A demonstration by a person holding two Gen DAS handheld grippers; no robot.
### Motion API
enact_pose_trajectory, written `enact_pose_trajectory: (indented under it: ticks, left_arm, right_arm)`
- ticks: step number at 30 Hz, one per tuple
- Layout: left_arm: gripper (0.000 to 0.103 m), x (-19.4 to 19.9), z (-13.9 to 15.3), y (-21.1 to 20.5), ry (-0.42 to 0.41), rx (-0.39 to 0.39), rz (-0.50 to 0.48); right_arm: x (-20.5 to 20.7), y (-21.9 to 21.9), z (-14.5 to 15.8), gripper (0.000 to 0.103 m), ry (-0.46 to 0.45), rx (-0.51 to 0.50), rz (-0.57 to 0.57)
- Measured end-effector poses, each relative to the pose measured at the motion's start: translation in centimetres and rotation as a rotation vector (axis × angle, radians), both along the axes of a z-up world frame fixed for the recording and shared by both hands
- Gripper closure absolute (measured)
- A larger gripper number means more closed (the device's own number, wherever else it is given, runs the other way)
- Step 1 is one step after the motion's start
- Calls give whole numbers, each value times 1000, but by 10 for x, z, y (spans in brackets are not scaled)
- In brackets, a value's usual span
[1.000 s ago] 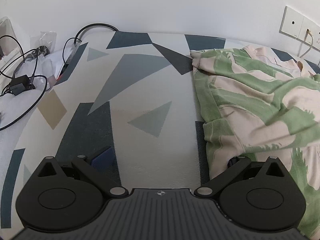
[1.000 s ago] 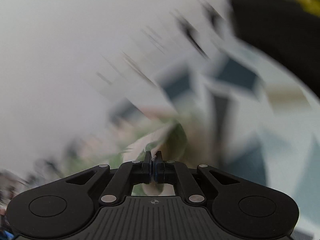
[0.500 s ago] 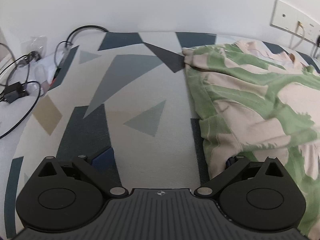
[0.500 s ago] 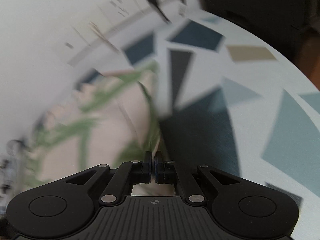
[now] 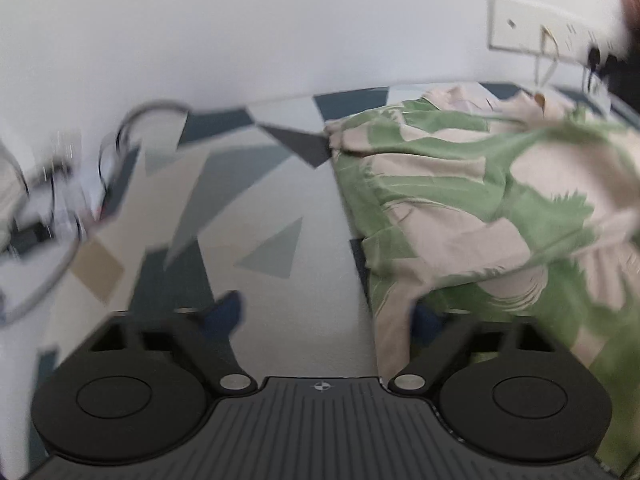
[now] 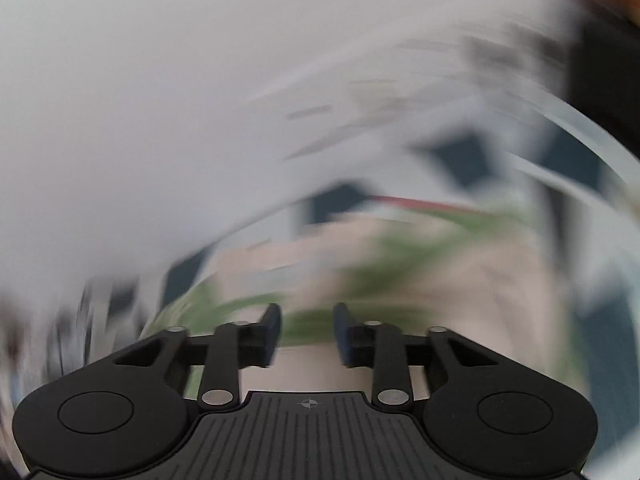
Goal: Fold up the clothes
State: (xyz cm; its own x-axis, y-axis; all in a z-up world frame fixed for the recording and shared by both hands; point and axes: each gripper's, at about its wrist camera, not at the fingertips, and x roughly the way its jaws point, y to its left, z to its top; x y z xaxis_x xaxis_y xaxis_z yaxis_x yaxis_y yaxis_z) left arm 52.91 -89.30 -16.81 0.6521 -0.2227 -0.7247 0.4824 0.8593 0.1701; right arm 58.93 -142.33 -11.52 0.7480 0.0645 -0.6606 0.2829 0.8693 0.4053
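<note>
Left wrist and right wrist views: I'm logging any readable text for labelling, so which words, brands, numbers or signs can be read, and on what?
None: no word, brand or number can be read in either view.
Crosshair mark, on the left claw's ribbed black body: a sign, no letters.
Crosshair mark, on the right claw's body: likewise.
Wall socket plate: blurred, no lettering readable.
Green and pink garment: a leaf print only.

A loose garment (image 5: 460,200) in pale pink cloth with broad green leaf shapes lies crumpled on a desk covered in grey, blue and tan triangles. In the left wrist view it fills the right side, bunched in soft folds, its left edge running toward the far wall. In the right wrist view the same garment (image 6: 400,272) is a pink and green blur.
</note>
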Motion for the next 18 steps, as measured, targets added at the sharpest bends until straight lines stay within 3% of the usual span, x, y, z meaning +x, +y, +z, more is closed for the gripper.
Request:
enact_pose_trajectory:
  ticks: [2, 5, 10, 13, 14, 16, 18]
  left_arm:
    - [52, -5, -3, -10, -22, 8, -39]
    - [65, -7, -4, -17, -38, 6, -58]
    - [91, -10, -7, -19, -25, -44, -82]
    - [95, -14, -10, -20, -37, -56, -82]
    - [96, -15, -10, -19, -38, -58, -72]
    - [96, -16, -11, -19, -40, -63, -54]
    - [97, -18, -11, -19, -50, -55, -38]
  right_arm:
    - [47, 38, 1, 80, -10, -63, 174]
    - [116, 90, -10, 76, 11, -91, 399]
    - [186, 144, -43, 71, 109, -121, 548]
    - [211, 157, -57, 80, 172, -124, 598]
    - [216, 159, -60, 95, 193, -117, 623]
    - [227, 163, -63, 98, 208, -131, 672]
    - [241, 162, -57, 99, 165, -181, 657]
